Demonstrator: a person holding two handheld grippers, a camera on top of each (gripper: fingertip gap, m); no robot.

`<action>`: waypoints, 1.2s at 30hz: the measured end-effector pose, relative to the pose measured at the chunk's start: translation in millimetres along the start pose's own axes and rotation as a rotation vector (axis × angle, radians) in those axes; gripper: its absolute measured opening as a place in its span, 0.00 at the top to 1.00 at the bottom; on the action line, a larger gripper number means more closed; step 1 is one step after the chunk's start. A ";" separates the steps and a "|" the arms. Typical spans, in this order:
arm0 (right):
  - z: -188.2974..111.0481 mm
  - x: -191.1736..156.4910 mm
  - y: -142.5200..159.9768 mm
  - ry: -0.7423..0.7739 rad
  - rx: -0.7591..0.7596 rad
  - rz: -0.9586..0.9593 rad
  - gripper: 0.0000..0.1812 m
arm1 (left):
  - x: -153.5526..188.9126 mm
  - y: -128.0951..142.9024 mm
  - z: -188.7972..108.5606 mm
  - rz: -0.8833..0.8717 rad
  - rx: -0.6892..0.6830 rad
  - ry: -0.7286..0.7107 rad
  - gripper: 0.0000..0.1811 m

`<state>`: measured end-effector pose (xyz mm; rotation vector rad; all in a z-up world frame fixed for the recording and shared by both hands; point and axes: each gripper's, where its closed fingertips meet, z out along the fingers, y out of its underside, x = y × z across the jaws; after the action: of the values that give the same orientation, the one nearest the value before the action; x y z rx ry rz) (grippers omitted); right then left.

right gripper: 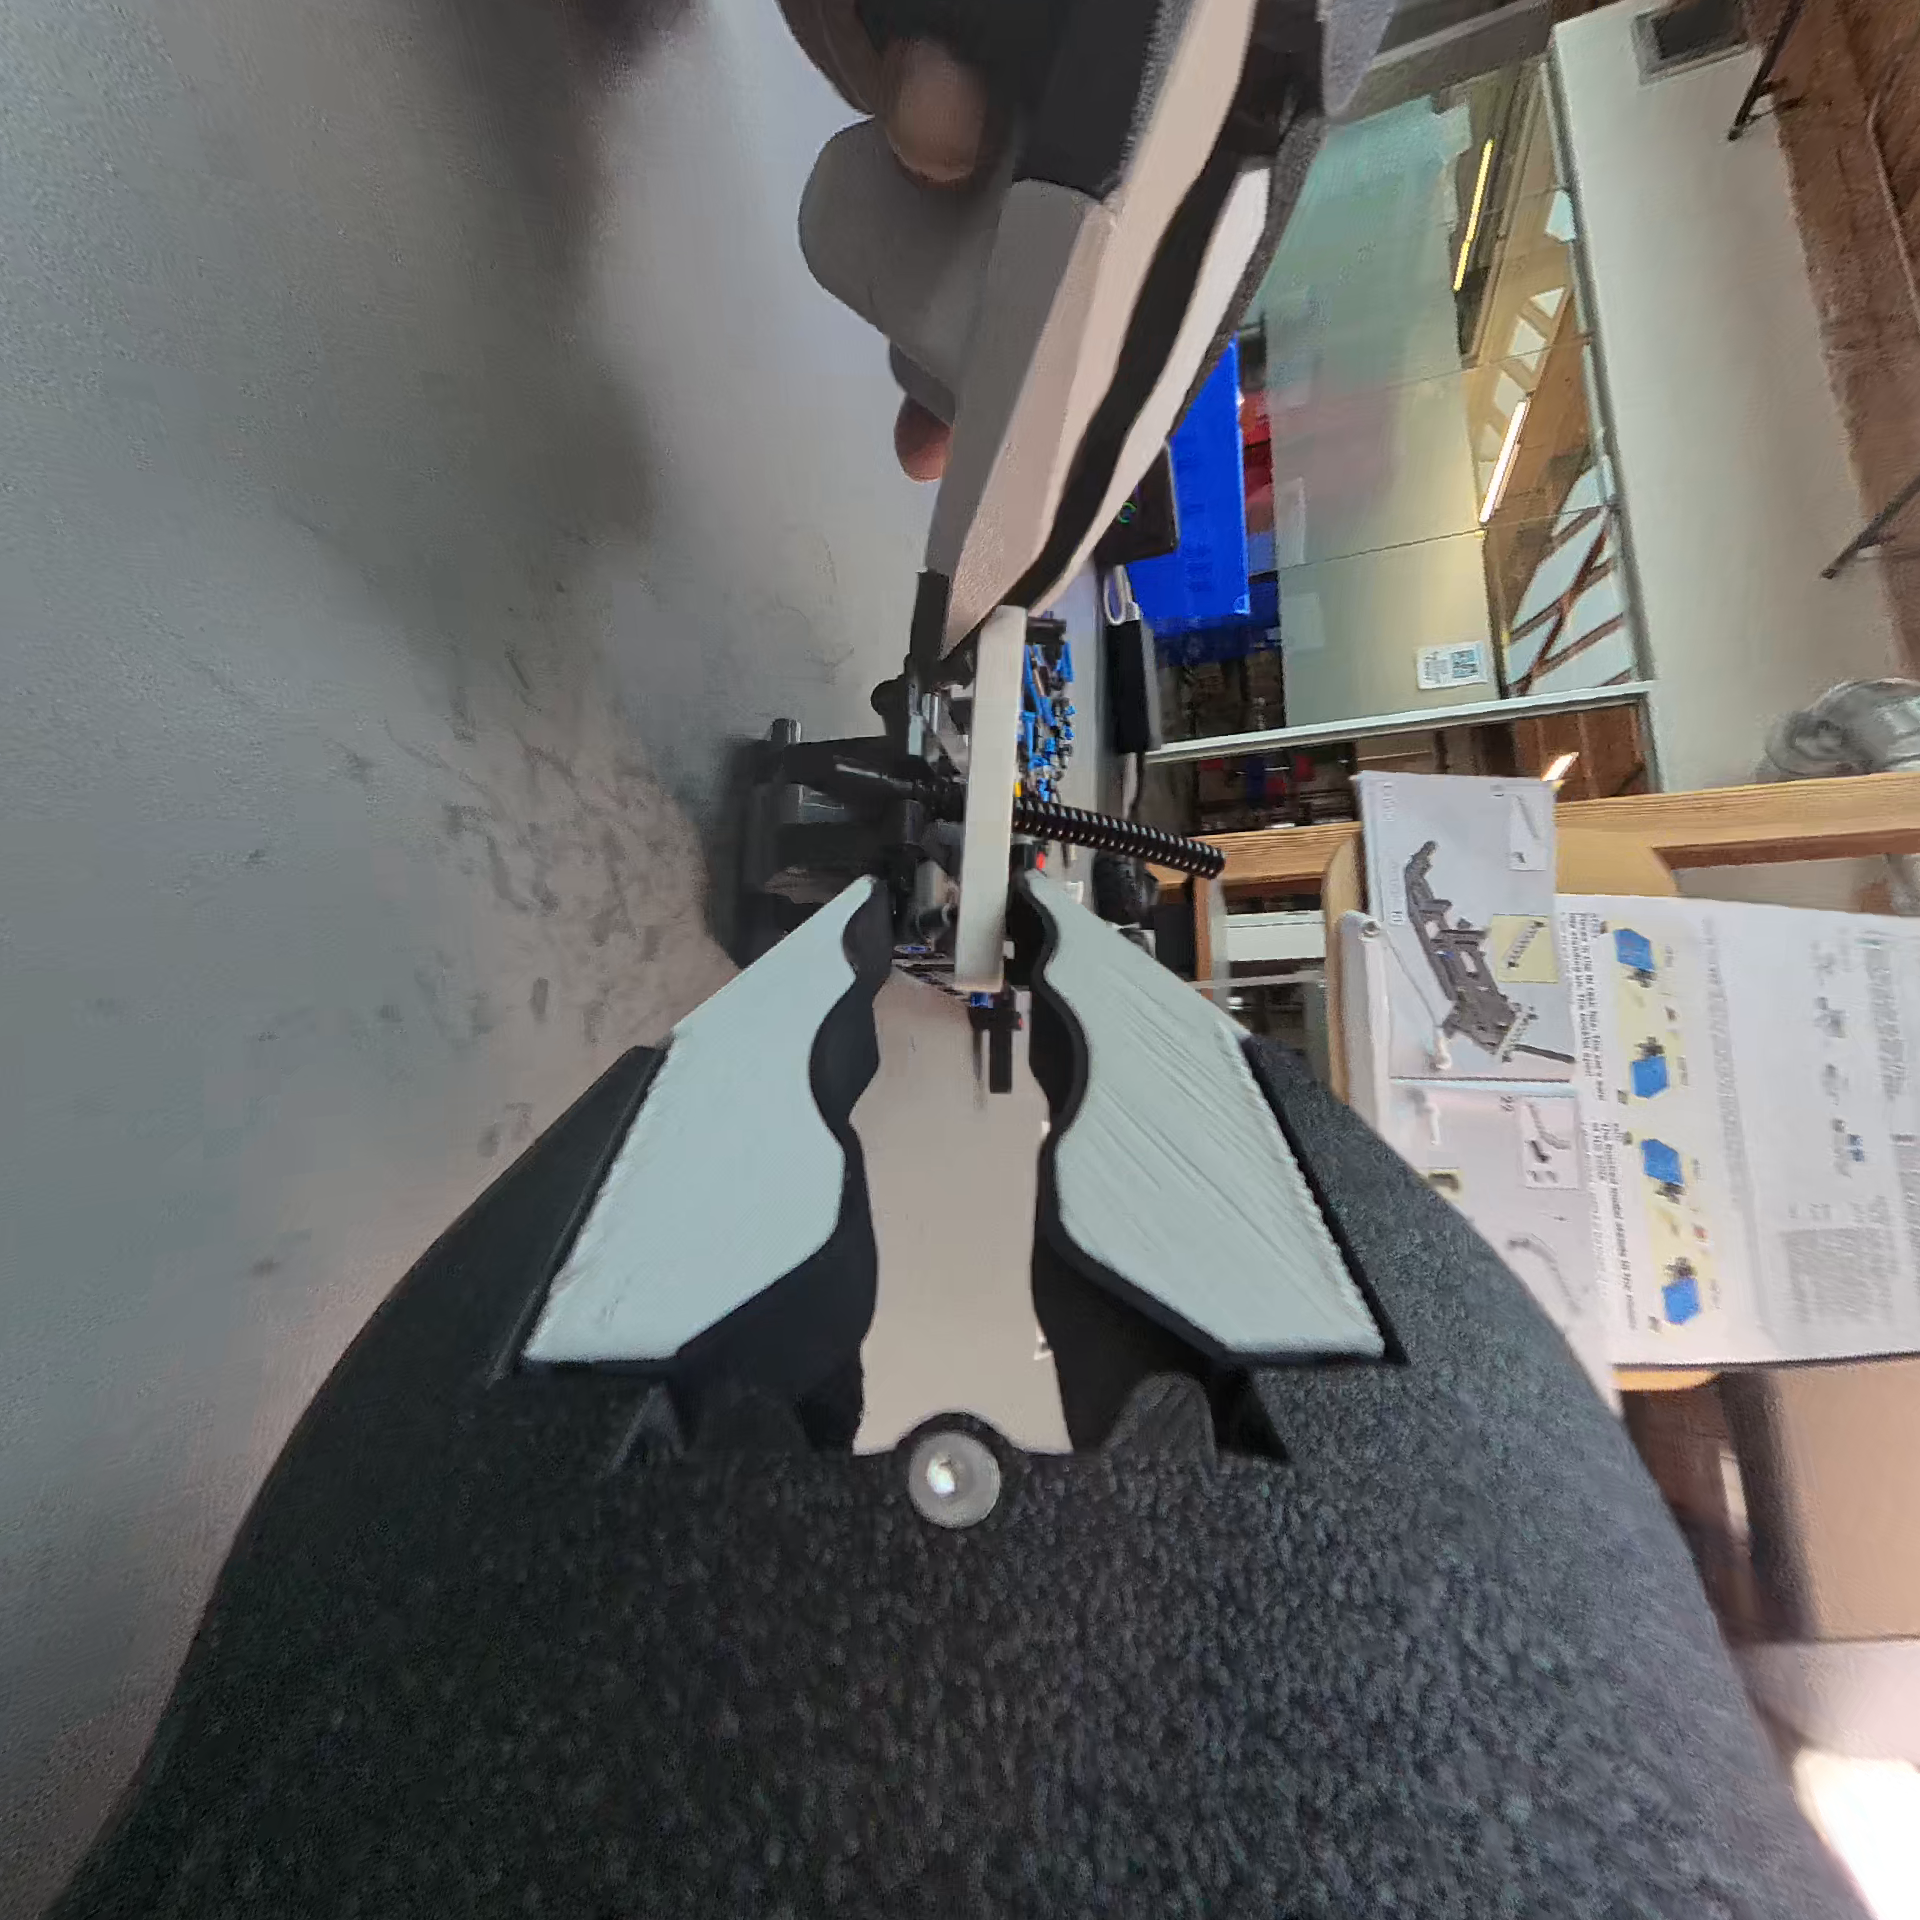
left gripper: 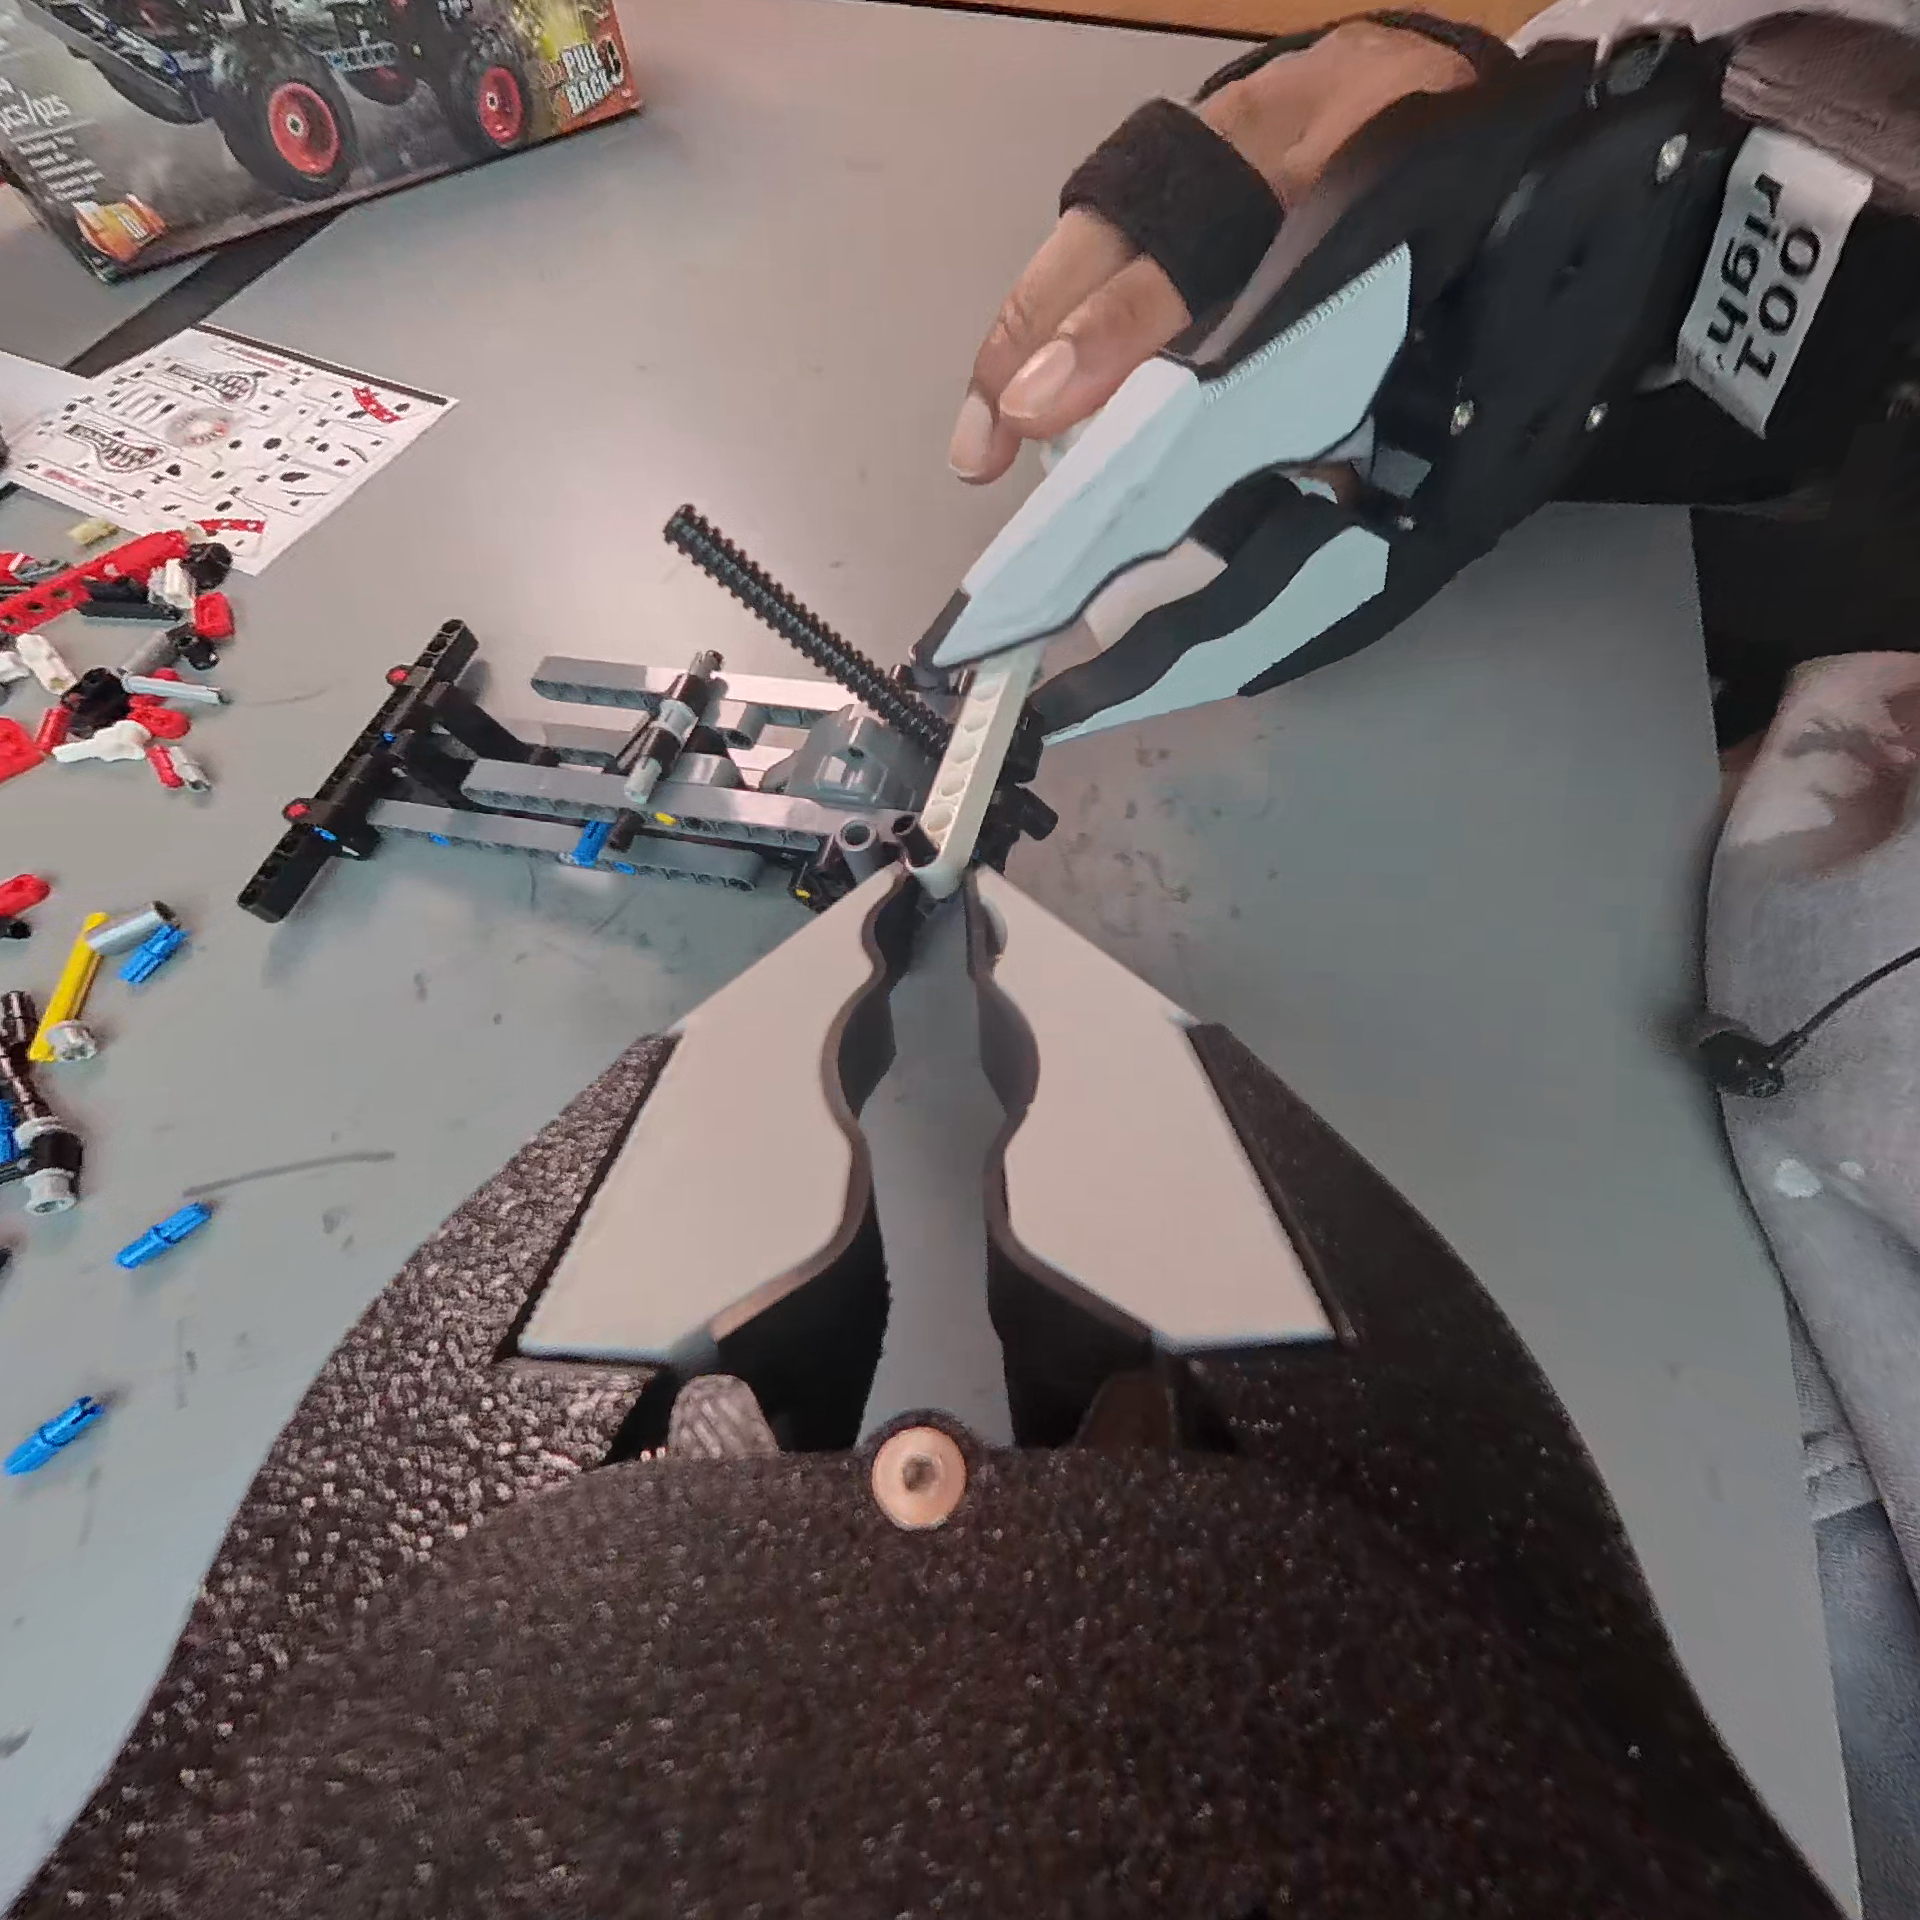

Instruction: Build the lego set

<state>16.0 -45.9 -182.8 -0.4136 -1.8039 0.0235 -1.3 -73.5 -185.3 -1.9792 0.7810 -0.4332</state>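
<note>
L wrist view alone shows the table (left gripper: 727,291) layout: loose pieces (left gripper: 114,686) in red, black, white, blue and yellow scattered at far left, a sticker sheet (left gripper: 208,436) behind them, the set's box (left gripper: 312,104) at top left. R wrist view, rolled sideways, alone shows the open instruction booklet (right gripper: 1662,1091) propped on a wooden stand, w/ a glass-walled room behind. Chassis (left gripper: 623,769), grey and black beams, lies flat mid-table; a black ribbed hose (left gripper: 800,623) sticks up from its near end. White beam (left gripper: 977,769) stands tilted at that same end. Left gripper (left gripper: 935,894) comes in low from the near side, tips narrowed onto the beam's lower end. Right gripper (left gripper: 987,665) reaches in from upper right, angled down, fingers narrow on the beam's upper end; gloved hand (left gripper: 1174,260) w/ bare fingertips resting on its top finger. In the R view its own tips (right gripper: 956,925) bracket the beam, contact on both sides. No containers w/ contents visible besides the box, contents not visible.
</note>
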 end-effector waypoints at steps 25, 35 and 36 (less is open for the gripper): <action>-0.5 7.0 -19.4 -0.402 0.184 0.428 0.97 | 0.3 -2.8 5.0 -0.107 0.010 0.081 0.96; -5.3 11.7 -21.7 -0.563 0.217 0.646 0.92 | -1.1 -1.6 4.3 -0.002 0.024 0.046 0.91; -4.1 10.0 -20.5 -0.574 0.206 0.647 0.92 | -1.6 -1.7 5.0 0.002 0.025 0.041 0.91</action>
<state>12.2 -63.0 -167.6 -0.8901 -2.1147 0.8438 1.1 -68.6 -186.3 -1.9518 0.7994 -0.4821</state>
